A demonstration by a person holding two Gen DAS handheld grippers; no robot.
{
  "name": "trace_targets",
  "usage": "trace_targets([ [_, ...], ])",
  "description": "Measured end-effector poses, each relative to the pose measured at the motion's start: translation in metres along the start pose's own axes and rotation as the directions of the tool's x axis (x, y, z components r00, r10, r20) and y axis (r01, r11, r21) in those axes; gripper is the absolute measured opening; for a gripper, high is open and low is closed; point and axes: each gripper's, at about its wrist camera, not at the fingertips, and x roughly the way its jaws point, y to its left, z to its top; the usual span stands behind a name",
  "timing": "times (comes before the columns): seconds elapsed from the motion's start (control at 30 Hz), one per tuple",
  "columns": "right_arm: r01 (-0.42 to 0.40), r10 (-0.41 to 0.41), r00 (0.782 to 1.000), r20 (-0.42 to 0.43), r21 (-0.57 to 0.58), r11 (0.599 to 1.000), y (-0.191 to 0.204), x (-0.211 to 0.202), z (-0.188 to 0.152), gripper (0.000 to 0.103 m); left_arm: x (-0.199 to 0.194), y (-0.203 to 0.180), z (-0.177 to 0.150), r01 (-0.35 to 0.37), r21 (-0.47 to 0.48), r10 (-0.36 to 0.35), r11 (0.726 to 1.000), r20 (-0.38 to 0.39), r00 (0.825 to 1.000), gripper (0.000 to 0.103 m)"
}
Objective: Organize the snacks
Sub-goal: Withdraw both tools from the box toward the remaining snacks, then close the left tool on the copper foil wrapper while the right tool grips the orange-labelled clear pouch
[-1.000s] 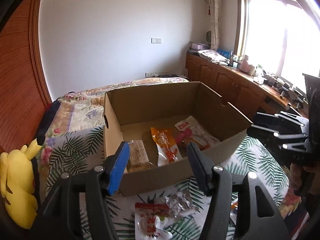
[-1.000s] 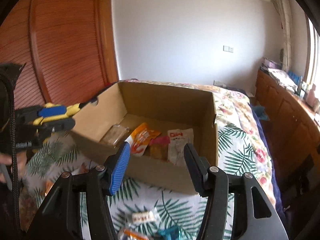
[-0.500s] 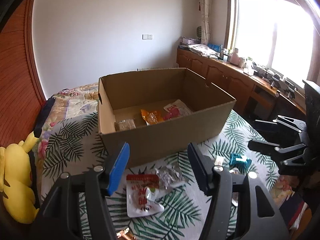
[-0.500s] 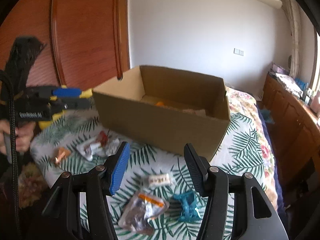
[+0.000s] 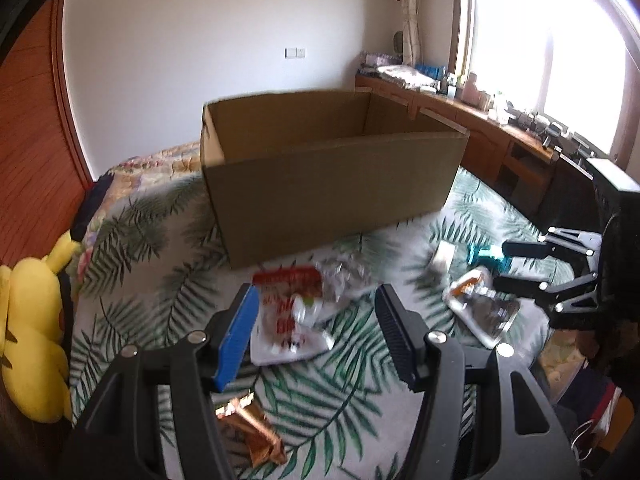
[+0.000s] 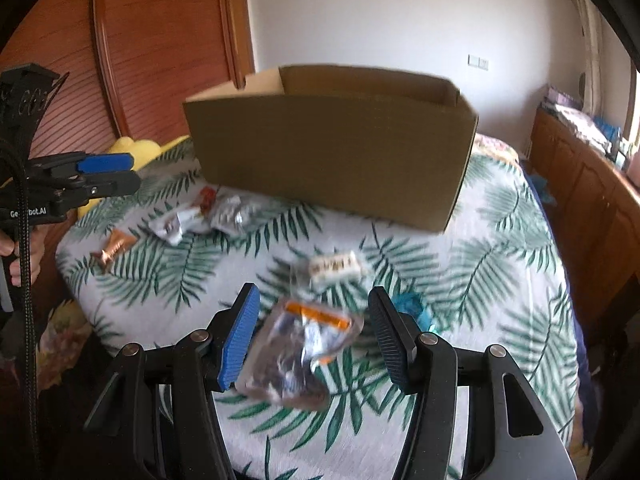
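An open cardboard box stands on the leaf-print bed cover; it also shows in the right wrist view. My left gripper is open, just above a red-and-white snack packet with a silver wrapper beside it. A copper wrapper lies near its left finger. My right gripper is open over a clear packet with an orange stripe. A white bar and a teal wrapper lie close by.
A yellow plush toy lies at the bed's left edge. A wooden sideboard runs under the window on the right. A wooden wardrobe stands behind the bed. The bed's front edge is near the loose snacks.
Both grippers have pulled back from the box and dropped toward the bed cover. The loose snacks in front of the box now lie between the open fingers; the box contents are out of sight.
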Motion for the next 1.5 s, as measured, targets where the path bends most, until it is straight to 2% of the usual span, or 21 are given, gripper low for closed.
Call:
trace_targets([
  [0.17,-0.006,0.007,0.999,-0.032,0.017,1.0,-0.002,0.007,-0.014,0.058,0.01,0.011,-0.023,-0.019,-0.023,0.018,1.0,-0.046,0.999,0.061],
  [0.5,0.001,0.001,0.997,-0.073,0.038,0.999,0.0,0.023,-0.032,0.061,0.01,0.025,-0.049,-0.041,-0.056,0.036,0.998,-0.084,0.996,0.061],
  [0.7,0.053,-0.053,0.998,-0.041,-0.001,0.999,0.01,0.026,-0.037,0.067,0.005,0.033,-0.058,-0.063,-0.06,0.057,0.996,-0.094,0.994,0.061],
  [0.9,0.071,-0.071,0.997,-0.014,0.01,0.997,0.011,0.024,-0.041,0.067,0.004,0.037,-0.067,-0.066,-0.083,0.057,0.994,-0.109,0.992,0.061],
  [1.17,0.074,-0.074,0.997,-0.008,0.013,0.997,0.012,0.024,-0.041,0.068,0.006,0.039,-0.083,-0.073,-0.099,0.059,0.992,-0.141,0.988,0.061],
  [1.5,0.07,-0.069,0.997,-0.016,0.01,0.998,0.011,0.024,-0.041,0.068,0.009,0.036,-0.085,-0.065,-0.103,0.052,0.993,-0.129,0.99,0.06],
])
